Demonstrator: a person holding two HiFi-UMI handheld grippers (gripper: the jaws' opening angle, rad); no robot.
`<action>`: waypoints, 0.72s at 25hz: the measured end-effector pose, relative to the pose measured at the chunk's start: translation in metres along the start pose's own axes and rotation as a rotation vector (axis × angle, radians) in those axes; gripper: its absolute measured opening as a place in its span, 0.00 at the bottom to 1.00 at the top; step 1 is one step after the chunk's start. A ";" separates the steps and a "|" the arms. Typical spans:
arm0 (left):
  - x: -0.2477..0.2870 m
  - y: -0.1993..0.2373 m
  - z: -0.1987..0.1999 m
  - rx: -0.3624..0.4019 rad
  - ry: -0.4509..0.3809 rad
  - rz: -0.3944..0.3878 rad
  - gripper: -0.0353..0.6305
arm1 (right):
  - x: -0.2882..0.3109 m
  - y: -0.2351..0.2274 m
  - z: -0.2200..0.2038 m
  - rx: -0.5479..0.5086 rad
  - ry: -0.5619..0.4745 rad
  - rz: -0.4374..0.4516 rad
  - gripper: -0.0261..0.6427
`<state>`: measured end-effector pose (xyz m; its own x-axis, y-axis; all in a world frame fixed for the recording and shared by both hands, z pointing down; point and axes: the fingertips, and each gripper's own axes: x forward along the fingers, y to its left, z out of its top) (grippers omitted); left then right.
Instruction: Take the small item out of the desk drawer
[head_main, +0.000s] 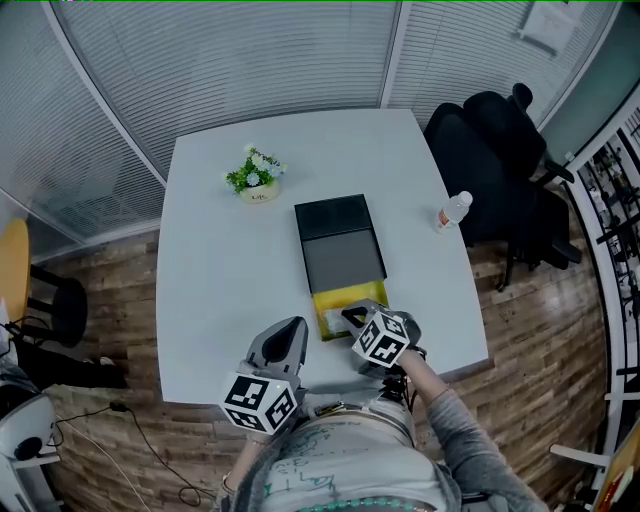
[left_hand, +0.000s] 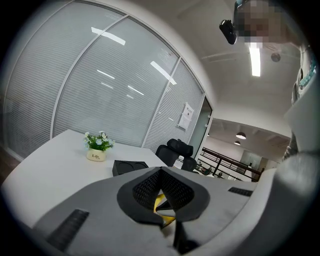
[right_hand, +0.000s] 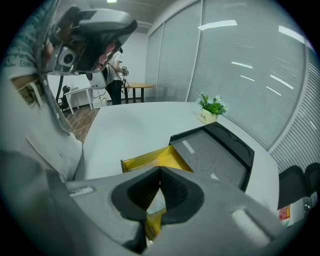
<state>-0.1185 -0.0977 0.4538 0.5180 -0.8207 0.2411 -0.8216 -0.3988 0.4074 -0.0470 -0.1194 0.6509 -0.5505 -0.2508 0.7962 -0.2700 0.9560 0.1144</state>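
Observation:
A black desk organiser (head_main: 340, 245) sits mid-table with its yellow drawer (head_main: 336, 296) pulled out toward me. My right gripper (head_main: 348, 316) points steeply down over the open drawer, jaws shut with nothing between them. In the right gripper view the drawer (right_hand: 150, 160) lies just beyond the closed tips, and a small pale item (right_hand: 157, 204) shows in the gap below them, on the drawer floor. My left gripper (head_main: 298, 325) hovers just left of the drawer, fingertips together. Through its gap a bit of the yellow drawer (left_hand: 159, 202) shows.
A small potted plant (head_main: 255, 175) stands at the table's far left. A water bottle (head_main: 452, 211) is near the right edge, and a black office chair (head_main: 500, 170) stands beyond it. Blinds run behind the table. The table's near edge is right below my grippers.

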 end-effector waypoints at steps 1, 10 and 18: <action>-0.001 0.000 -0.001 -0.002 0.001 -0.001 0.05 | 0.002 0.003 -0.002 -0.003 0.007 0.006 0.04; -0.009 0.009 -0.004 -0.007 -0.004 0.015 0.05 | 0.025 0.022 -0.021 -0.067 0.121 0.143 0.05; -0.016 0.012 -0.010 -0.023 0.004 0.022 0.05 | 0.050 0.026 -0.033 -0.115 0.225 0.181 0.12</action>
<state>-0.1344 -0.0850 0.4639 0.5009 -0.8275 0.2536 -0.8271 -0.3713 0.4219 -0.0554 -0.1020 0.7134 -0.3895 -0.0473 0.9198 -0.0857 0.9962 0.0149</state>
